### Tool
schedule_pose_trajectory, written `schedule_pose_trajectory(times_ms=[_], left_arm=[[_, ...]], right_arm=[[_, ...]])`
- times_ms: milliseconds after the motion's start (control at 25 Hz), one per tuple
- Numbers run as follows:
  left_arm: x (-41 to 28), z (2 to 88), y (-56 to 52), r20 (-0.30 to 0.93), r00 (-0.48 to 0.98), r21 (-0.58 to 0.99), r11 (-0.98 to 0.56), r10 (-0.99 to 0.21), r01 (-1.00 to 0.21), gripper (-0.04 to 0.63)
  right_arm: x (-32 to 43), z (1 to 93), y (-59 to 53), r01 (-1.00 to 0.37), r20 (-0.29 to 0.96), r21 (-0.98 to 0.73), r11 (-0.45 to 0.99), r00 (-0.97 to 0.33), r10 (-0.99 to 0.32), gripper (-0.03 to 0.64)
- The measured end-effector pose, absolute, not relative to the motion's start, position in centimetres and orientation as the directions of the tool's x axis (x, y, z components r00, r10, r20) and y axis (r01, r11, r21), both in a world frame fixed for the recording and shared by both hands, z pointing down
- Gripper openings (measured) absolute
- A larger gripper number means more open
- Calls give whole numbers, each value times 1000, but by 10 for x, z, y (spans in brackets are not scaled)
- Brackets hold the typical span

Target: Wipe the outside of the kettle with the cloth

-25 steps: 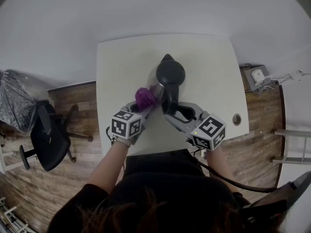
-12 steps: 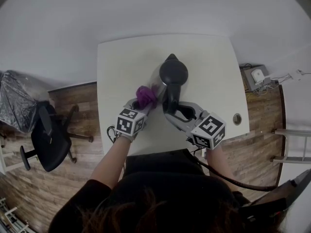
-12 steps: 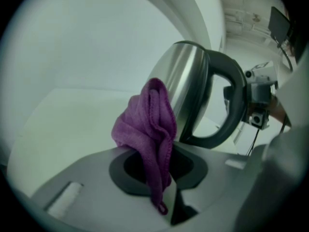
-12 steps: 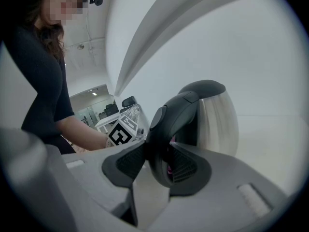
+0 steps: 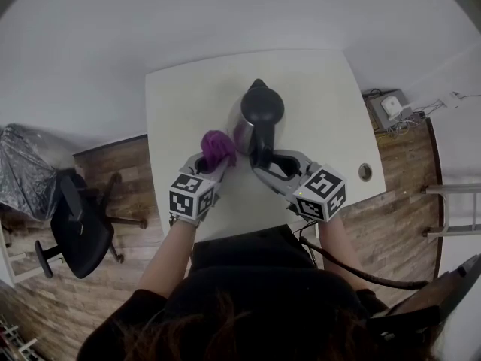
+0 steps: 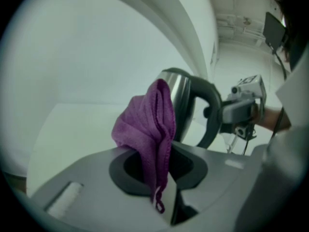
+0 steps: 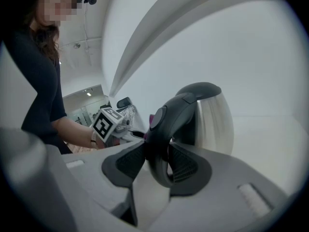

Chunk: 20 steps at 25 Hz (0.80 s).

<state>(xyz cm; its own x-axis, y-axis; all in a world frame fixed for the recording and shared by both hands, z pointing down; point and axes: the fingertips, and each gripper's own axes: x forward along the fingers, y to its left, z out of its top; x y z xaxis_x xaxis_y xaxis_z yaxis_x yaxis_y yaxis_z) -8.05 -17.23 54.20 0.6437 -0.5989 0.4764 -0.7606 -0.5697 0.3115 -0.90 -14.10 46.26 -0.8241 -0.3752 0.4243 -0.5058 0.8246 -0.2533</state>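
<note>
one kettle (image 5: 259,115) stands on the table (image 5: 180,104), chair (image 5: 79,228) nearby.

Head camera sitting high over kettle (image 5: 256,110), facing steeply down, taking in whole table (image 5: 331,89), floor around it, and both grippers on near side of kettle. Left gripper camera riding on left gripper (image 5: 216,161), looking along jaws from near-left of kettle, very close, kettle body filling centre. Right gripper camera riding on right gripper (image 5: 264,164), looking along jaws from handle side of kettle, equally close. All three views sharing kettle; each gripper view also catching other gripper beyond kettle.
</note>
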Motion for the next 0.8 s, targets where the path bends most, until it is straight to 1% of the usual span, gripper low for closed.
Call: schedule_pose_trajectory(times_ms=[120,160,200,400,480,520,600,640,720,800], left_arm=[[-94,500,-160,390,668,290,-605,-633,-742,77],[-101,484,-158,356,671,274,-614,-650,-740,77],[-108,467,-156,324,671,251,-623,-667,-741,77],[-136,399,-141,183,667,106,-660,-723,-744,77],[-142,382,-136,155,651,52,-652,-743,-756,77],[-143,377,-134,146,645,22,-650,-750,-760,77],[-143,368,-129,125,640,-15,-646,-758,-763,77],[-144,366,-126,114,636,-20,-642,-763,-766,77],[-146,360,-117,87,626,-16,-630,-775,-777,77],[-146,357,-102,66,615,-43,-618,-786,-785,77]], right_arm=[[-3,456,-141,-558,408,-217,801,-797,-445,152],[1,451,-142,-580,392,-212,786,-788,-476,161],[8,446,-143,-604,373,-208,769,-776,-508,172],[49,410,-143,-722,270,-162,673,-688,-673,173],[62,396,-140,-751,236,-127,648,-657,-716,172],[68,390,-138,-763,220,-98,639,-643,-734,162],[78,379,-134,-779,182,-29,626,-620,-763,120],[82,373,-131,-784,164,-2,621,-613,-773,74],[87,362,-122,-788,131,31,615,-607,-784,12],[91,354,-108,-782,111,53,621,-614,-782,2]])
